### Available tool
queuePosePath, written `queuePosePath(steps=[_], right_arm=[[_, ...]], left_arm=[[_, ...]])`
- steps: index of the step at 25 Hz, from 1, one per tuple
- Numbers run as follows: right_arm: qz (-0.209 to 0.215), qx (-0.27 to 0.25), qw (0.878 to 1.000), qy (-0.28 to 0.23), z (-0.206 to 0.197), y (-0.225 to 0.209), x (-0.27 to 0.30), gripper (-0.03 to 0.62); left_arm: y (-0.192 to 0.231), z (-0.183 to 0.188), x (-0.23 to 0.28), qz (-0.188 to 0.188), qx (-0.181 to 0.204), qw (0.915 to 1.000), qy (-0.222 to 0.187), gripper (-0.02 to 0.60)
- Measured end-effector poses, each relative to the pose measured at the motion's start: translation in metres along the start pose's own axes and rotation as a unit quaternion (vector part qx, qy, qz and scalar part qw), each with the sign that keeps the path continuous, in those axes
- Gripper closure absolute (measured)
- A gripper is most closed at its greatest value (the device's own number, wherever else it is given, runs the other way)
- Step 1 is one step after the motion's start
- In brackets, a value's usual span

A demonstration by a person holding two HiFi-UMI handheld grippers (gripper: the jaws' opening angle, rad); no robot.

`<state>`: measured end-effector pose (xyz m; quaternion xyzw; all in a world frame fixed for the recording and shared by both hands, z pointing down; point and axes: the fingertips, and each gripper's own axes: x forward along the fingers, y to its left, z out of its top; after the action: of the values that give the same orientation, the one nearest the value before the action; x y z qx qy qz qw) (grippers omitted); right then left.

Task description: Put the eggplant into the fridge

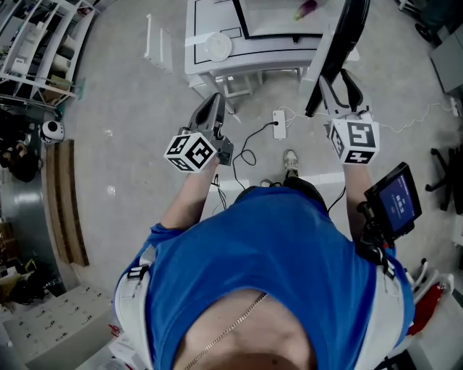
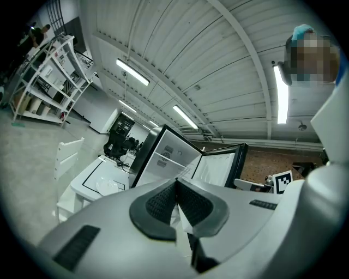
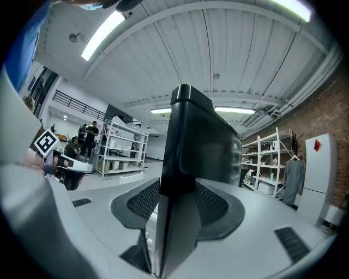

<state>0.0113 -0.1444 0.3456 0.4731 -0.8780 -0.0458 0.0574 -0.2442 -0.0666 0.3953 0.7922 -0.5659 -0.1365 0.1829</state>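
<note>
- Grey concrete floor [image 1: 123,108] across the head view; white table [image 1: 246,63] at the top edge, with a white plate [image 1: 215,46] near the tabletop's near left corner; shelving rack [image 1: 36,43] at far left; power strip [image 1: 279,124] on the floor just below the table.
- Same view: purple eggplant [image 1: 305,9] at the very top, lying on a white surface of the fridge [image 1: 275,25] inside its black frame, toward that frame's right edge; cannot tell whether shelf or top; well apart from both grippers.
- Same view: left gripper [image 1: 213,97] held out level before the table's near edge, carrying nothing; right gripper [image 1: 338,79] set against the black fridge door [image 1: 347,36].
- Left gripper view: jaws of the left gripper [image 2: 175,190] pressed pad to pad, nothing between them; beyond, fridge [image 2: 163,158] standing on the tabletop, door [image 2: 221,169] swung wide, white shelves showing; plate [image 2: 106,185] on the tabletop to the fridge's left.
- Right gripper view: jaws of the right gripper [image 3: 177,201] clamped on the edge of the fridge door [image 3: 202,141], upright between the pads; behind, white racks on both sides and people far off at left.
</note>
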Motion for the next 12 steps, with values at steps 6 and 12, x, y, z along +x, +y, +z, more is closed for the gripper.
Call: queuePosePath(steps=[6,12], right_arm=[[0.031,-0.013,0.999,-0.009,0.018,0.027,0.008,0.414],[0.073,-0.018,0.997,-0.016,0.014,0.043,0.056,0.414]], left_arm=[[0.0,0.015,-0.014,0.012,0.005,0.9999,-0.006,0.574],[0.028,0.021,0.005,0.032,0.006,0.9994,-0.014,0.574]])
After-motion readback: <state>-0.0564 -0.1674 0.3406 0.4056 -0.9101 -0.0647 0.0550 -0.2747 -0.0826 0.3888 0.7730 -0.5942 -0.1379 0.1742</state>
